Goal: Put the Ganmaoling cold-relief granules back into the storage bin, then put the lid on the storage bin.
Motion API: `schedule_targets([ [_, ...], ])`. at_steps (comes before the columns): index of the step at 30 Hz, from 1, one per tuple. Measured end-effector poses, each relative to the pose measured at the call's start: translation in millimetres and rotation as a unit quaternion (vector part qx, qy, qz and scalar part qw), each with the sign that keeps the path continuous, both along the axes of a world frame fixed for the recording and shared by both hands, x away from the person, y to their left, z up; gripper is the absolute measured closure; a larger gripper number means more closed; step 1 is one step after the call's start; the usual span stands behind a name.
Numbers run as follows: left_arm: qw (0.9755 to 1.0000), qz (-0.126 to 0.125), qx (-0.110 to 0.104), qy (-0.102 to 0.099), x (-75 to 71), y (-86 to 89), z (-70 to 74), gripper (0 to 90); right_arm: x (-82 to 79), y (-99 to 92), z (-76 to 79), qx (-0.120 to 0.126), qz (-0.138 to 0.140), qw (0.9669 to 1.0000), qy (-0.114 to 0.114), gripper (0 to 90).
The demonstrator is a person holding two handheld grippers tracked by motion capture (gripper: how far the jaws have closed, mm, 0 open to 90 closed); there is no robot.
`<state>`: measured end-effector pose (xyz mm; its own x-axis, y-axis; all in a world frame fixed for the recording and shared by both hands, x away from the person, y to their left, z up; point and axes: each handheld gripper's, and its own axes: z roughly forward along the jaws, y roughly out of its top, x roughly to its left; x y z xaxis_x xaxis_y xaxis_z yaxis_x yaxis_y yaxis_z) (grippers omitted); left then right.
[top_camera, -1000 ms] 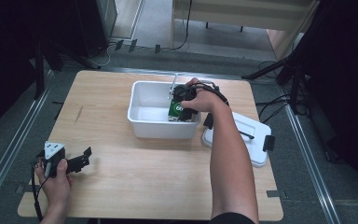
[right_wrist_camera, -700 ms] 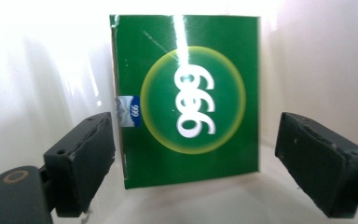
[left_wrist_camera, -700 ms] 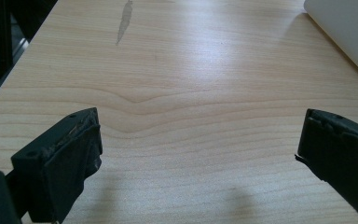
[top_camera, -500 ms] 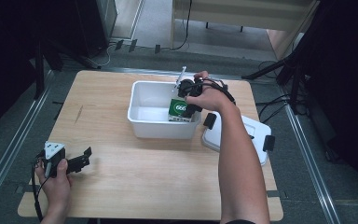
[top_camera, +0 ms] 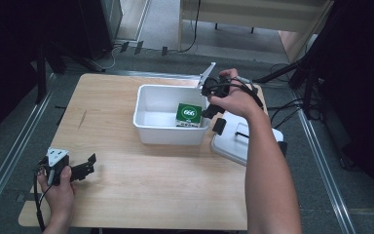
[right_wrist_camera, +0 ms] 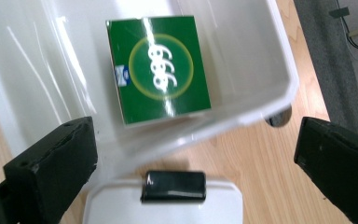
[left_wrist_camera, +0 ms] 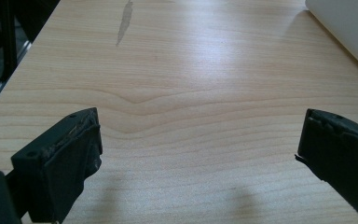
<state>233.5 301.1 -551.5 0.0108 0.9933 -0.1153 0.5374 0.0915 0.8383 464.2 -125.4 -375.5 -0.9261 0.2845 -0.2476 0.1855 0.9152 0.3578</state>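
Fingers of our right gripper (top_camera: 213, 113) stand wide apart w/ nothing between them; jaws have just been opening, and the green box (top_camera: 189, 115) sits free below. Right gripper view: both black fingers (right_wrist_camera: 51, 172) frame the bin's near wall, pads clear of everything. Box rests inside the white bin (top_camera: 148, 127), at its right end, close against the right wall, green face w/ white "666" in a yellow ring turned up toward the camera. Right hand (top_camera: 233, 97) hovers over the bin's right rim, gripper angled down at the box. White lid (top_camera: 233, 146) w/ black latch (right_wrist_camera: 173, 185) lies on the table (top_camera: 126, 190) just right of the bin, touching or nearly so; can't tell which.

Left gripper (top_camera: 85, 168) is near the table's front-left corner, well apart from the bin. Its fingers (left_wrist_camera: 65, 154) also wide, bare wood between them, held low over the tabletop. Bin corner shows at upper right in the left gripper view.
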Motion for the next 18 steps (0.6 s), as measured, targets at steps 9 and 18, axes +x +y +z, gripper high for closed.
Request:
schedule_targets([
  [9,1.0000,-0.001,0.001,0.000,-0.1,0.0,0.1,0.0,-18.3,-55.9,-6.9,0.000,-0.035,0.9994,0.005,1.1],
  [18,1.0000,-0.001,0.006,0.000,-0.2,-1.0,0.1,0.0,-37.7,-103.9,-30.3,-0.017,-0.061,0.9979,0.015,13.5],
])
